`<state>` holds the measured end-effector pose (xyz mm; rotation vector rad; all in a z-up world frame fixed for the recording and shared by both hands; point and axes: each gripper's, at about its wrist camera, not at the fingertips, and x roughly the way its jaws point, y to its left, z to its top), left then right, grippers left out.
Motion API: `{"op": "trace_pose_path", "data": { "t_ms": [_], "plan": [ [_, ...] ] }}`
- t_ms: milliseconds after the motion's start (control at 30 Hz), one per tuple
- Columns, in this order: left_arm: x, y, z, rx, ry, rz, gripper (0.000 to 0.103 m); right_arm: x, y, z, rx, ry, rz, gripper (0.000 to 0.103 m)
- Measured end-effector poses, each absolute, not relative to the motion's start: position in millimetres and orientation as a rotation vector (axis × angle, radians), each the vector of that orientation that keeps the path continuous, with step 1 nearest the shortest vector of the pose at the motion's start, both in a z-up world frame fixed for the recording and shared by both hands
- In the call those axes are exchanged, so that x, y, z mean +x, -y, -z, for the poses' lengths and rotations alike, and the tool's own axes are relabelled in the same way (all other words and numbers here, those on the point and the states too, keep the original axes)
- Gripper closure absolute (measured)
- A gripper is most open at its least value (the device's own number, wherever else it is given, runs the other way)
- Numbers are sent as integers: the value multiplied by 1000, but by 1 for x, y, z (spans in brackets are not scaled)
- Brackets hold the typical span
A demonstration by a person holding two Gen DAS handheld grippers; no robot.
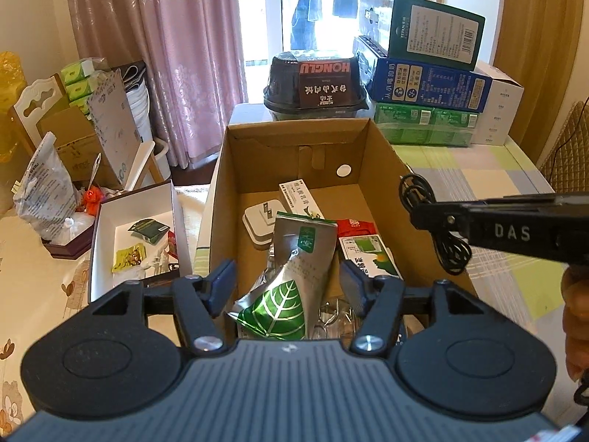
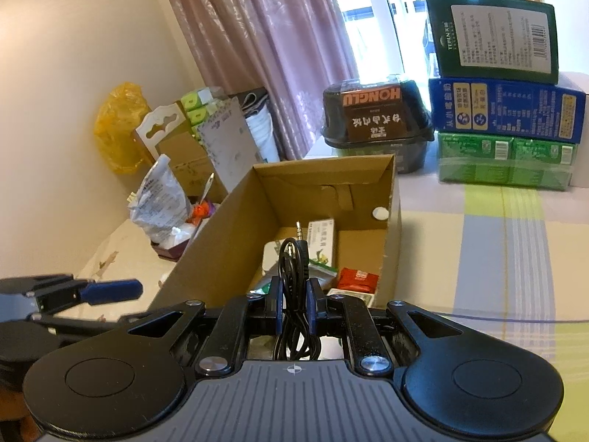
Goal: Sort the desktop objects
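An open cardboard box (image 1: 217, 206) holds a silver pouch with a green leaf (image 1: 294, 280), a white charger plug (image 1: 257, 226), a white-green carton (image 1: 298, 199), a red packet (image 1: 355, 226) and a green-white packet (image 1: 368, 254). My left gripper (image 1: 287, 283) hangs open above the box's near end, its fingers either side of the pouch without touching it. My right gripper (image 2: 294, 294) is shut on a coiled black audio cable (image 2: 292, 258), jack plug pointing up, near the box's right wall (image 2: 392, 228). The left wrist view shows that cable (image 1: 449, 254) dangling from the right gripper (image 1: 419, 213).
A white tray box (image 1: 106, 258) with small packets sits left of the cardboard box. A black lidded food container (image 1: 316, 81) and stacked green and blue cartons (image 1: 427, 84) stand behind. A plastic bag (image 1: 44, 191) lies far left. Checked tablecloth (image 1: 497, 169) spreads right.
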<state>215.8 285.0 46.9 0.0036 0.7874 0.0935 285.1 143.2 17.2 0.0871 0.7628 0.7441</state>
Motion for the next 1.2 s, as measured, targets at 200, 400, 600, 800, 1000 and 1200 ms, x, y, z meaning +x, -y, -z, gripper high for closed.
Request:
{"op": "trace_pose_path", "data": {
  "t_ms": [200,400,600,800,1000,1200],
  "plan": [
    [211,-284,-49,6,-781,-96,34,285,-141,-25,141,-718,-761,50],
    [204,-278,-52,4,-768,-103,22,281,-128,-32,142,-710,-740,48],
    [190,-270,-63,-3,-737,-110,7,266,-112,-44,139,-701,-724,37],
    [164,-261,-80,4,-697,-129,2,240,-91,-58,148,-682,-702,20],
    [131,-250,-91,-16,-677,-158,1,206,-77,-71,128,-671,-703,11],
    [96,-241,-96,-50,-680,-195,1,165,-68,-75,83,-663,-701,4]
  ]
}}
